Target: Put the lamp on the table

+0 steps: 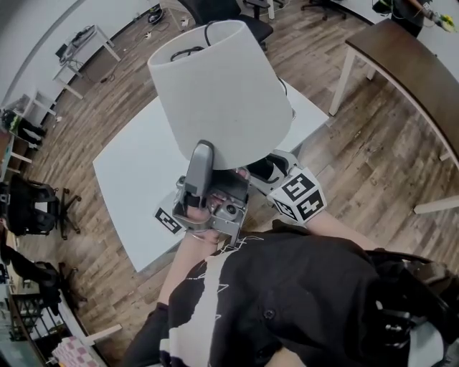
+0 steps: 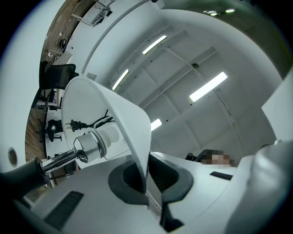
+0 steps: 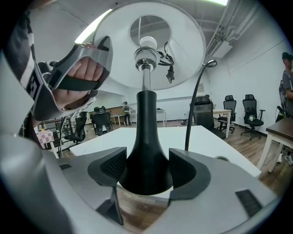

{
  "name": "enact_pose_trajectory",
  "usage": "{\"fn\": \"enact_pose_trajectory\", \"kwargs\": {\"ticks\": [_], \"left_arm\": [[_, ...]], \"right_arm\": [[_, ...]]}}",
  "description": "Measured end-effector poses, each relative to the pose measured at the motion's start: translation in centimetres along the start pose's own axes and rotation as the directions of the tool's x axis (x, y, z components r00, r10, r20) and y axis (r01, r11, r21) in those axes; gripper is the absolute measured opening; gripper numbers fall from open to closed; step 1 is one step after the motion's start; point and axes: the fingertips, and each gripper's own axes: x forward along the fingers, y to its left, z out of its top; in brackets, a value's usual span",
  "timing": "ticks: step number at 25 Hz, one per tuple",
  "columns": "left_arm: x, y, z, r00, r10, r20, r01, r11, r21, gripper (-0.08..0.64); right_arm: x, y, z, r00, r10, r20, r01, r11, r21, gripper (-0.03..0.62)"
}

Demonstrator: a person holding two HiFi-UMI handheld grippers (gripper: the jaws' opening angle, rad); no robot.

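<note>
The lamp has a white shade (image 1: 219, 93), a chrome socket (image 2: 91, 144) and a black flared base (image 3: 146, 155). It hangs in the air over the near edge of the white table (image 1: 136, 172). My left gripper (image 1: 204, 149) points upward and is shut on the shade's lower rim (image 2: 137, 151). My right gripper (image 1: 276, 172) sits under the shade, its tips hidden in the head view. In the right gripper view its jaws (image 3: 146, 171) are shut on the base. The black cord (image 3: 192, 109) runs up beside the stem, and the plug (image 3: 170, 73) lies inside the shade.
A brown-topped table (image 1: 409, 64) with white legs stands at the right. Office chairs (image 1: 36, 208) stand at the left on the wooden floor, and another (image 1: 240, 11) beyond the white table. A person (image 3: 287, 82) stands at the far right.
</note>
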Motion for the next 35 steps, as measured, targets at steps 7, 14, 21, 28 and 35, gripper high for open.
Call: {"fn": "enact_pose_trajectory", "kwargs": {"ticks": [7, 14, 21, 28, 35], "left_arm": [[1.5, 2.1, -3.0, 1.0, -0.009, -0.027, 0.008, 0.999, -0.032, 0.014], [3.0, 4.2, -4.9, 0.999, -0.008, -0.036, 0.005, 0.998, -0.059, 0.014], [4.2, 6.2, -5.2, 0.999, -0.007, -0.047, 0.003, 0.997, -0.083, 0.014], [5.5, 9.6, -5.7, 0.998, -0.025, -0.056, 0.017, 0.99, -0.14, 0.014], [7.2, 13.9, -6.5, 0.995, -0.036, -0.095, 0.018, 0.983, -0.185, 0.014]], "right_arm": [[-2.3, -3.1, -1.1, 0.999, -0.033, 0.011, 0.033, 0.999, 0.016, 0.29], [-4.0, -5.9, -1.8, 0.998, -0.067, 0.012, 0.066, 0.997, 0.031, 0.29], [-4.5, -8.4, -1.6, 0.994, -0.109, 0.02, 0.109, 0.993, 0.04, 0.29], [-4.6, -11.6, -2.2, 0.989, -0.149, 0.002, 0.149, 0.987, 0.054, 0.29], [-4.2, -16.1, -2.8, 0.983, -0.183, -0.012, 0.184, 0.98, 0.081, 0.29]]}}
